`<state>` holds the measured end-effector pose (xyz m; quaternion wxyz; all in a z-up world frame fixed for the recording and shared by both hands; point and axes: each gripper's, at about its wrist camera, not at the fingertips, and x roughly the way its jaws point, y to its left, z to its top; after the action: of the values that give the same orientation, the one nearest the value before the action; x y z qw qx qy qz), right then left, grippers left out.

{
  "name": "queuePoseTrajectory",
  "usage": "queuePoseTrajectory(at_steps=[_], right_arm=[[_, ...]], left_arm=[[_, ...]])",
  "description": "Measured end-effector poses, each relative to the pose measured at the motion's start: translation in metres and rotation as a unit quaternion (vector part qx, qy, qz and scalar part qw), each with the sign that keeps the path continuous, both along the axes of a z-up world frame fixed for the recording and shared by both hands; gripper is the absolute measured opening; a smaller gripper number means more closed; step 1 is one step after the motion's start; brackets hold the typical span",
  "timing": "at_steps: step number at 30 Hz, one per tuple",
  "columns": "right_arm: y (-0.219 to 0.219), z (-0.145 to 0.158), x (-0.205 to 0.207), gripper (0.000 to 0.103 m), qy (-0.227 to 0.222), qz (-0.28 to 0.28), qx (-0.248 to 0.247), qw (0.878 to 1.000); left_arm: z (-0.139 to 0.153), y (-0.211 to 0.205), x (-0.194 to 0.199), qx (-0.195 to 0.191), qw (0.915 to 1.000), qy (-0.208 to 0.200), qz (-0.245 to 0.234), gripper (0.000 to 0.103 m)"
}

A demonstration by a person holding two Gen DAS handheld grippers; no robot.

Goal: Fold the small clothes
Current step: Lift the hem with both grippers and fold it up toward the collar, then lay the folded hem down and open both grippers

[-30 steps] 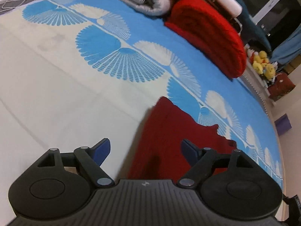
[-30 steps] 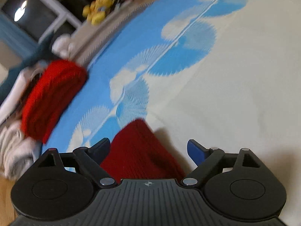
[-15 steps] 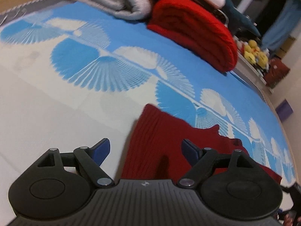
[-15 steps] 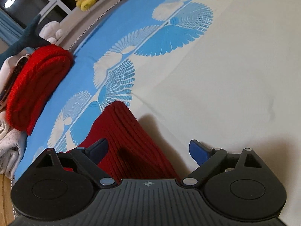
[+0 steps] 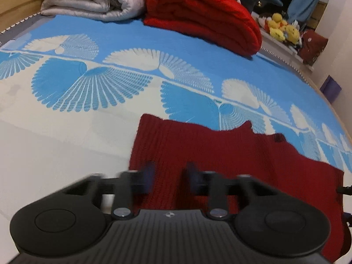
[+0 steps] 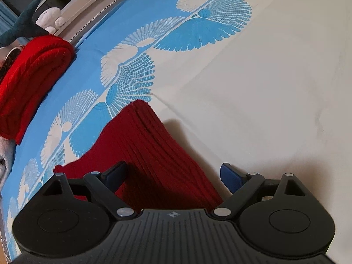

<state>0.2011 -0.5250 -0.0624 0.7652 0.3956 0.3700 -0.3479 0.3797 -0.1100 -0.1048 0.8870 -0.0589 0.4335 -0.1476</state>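
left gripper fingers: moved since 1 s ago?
Yes. The left gripper fingers have closed in toward each other, blurred in motion, a narrow gap left. Against the dark red garment, both now sit over its near edge; earlier one was off it.

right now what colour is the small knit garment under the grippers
Dark red, ribbed knit garment, plain with no pattern. It shows sharpest in the right wrist view.

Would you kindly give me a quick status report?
Left gripper blurred, jaws narrowed over dark red knit garment. Right gripper open, straddling its ribbed end. Garment flat on bedspread, nothing obstructing.
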Motion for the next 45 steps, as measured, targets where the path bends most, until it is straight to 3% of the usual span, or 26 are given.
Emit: queuePoseTrajectory(at_steps=[1,3,4,5,9,12,15,17,19,22,23,24,26,29,31,33,34,36,37,41,45], right_arm=[[0.002,0.001,0.0,0.08,-0.003,0.01,-0.002,1.0],[0.007,0.003,0.002,0.031,-0.013,0.032,-0.014,0.999],[0.012,0.006,0.005,0.018,-0.017,0.046,-0.026,0.998],[0.017,0.012,0.007,0.014,-0.012,0.046,-0.051,0.998],[0.035,0.04,0.006,0.013,-0.041,0.062,-0.122,0.99],[0.037,0.049,0.007,0.013,-0.055,0.071,-0.157,0.983],[0.022,0.022,0.019,0.013,-0.003,0.056,-0.144,0.988],[0.012,-0.001,0.023,0.013,0.017,0.051,-0.117,0.992],[0.007,-0.008,0.021,0.018,0.016,0.039,-0.108,0.993],[0.006,0.004,0.017,0.05,0.018,0.018,-0.127,0.992],[0.006,0.01,0.013,0.061,0.015,0.008,-0.135,0.991],[0.007,0.016,0.009,0.063,0.009,0.003,-0.14,0.99],[0.012,0.028,0.004,0.063,-0.015,0.031,-0.132,0.991],[0.031,0.037,0.002,0.061,-0.043,0.113,-0.122,0.985],[0.047,0.036,0.007,0.054,-0.042,0.174,-0.132,0.975],[0.06,0.025,0.018,0.038,-0.012,0.218,-0.146,0.965],[0.061,0.015,0.024,0.038,0.017,0.225,-0.146,0.963],[0.059,0.002,0.031,0.038,0.043,0.221,-0.164,0.96],[0.055,0.001,0.033,0.04,0.045,0.221,-0.163,0.961],[0.033,0.008,0.019,0.04,0.027,0.146,-0.11,0.983],[0.025,-0.003,0.012,0.04,0.02,0.148,-0.09,0.985]], left_arm=[[-0.002,0.001,0.002,0.006,1.0,0.0,0.003,0.008],[-0.003,0.008,0.005,-0.017,0.9996,0.011,0.018,0.006],[0.0,0.01,0.004,-0.023,0.9994,0.011,0.024,0.006],[0.005,0.012,0.002,-0.026,0.9992,0.001,0.03,0.005],[0.032,0.026,-0.008,-0.045,0.9973,-0.036,0.046,0.005],[0.022,0.033,0.001,-0.037,0.9979,-0.02,0.051,0.005],[-0.001,0.028,0.007,-0.008,0.9987,0.004,0.049,0.006],[-0.007,0.023,0.006,0.002,0.9989,-0.002,0.047,0.007],[-0.006,0.02,0.003,0.012,0.9985,-0.011,0.053,0.017],[-0.001,0.022,0.0,0.03,0.9966,-0.016,0.074,0.063],[0.002,0.025,-0.003,0.037,0.995,-0.015,0.091,0.088],[0.004,0.027,-0.005,0.04,0.9932,-0.016,0.108,0.095],[0.011,0.032,-0.014,0.035,0.992,-0.021,0.119,0.096],[0.015,0.028,-0.024,0.029,0.9967,-0.009,0.075,0.096],[0.011,0.019,-0.031,0.054,0.9974,-0.012,0.046,0.096],[-0.003,0.008,-0.032,0.115,0.9928,-0.012,0.031,0.098],[-0.012,0.007,-0.03,0.134,0.9905,-0.008,0.028,0.102],[-0.019,0.014,-0.025,0.115,0.9926,0.007,0.038,0.103],[-0.019,0.019,-0.023,0.098,0.9938,0.023,0.047,0.103],[-0.018,0.036,-0.018,0.066,0.9947,0.051,0.06,0.103],[-0.013,0.041,-0.02,0.072,0.9946,0.043,0.061,0.103]])
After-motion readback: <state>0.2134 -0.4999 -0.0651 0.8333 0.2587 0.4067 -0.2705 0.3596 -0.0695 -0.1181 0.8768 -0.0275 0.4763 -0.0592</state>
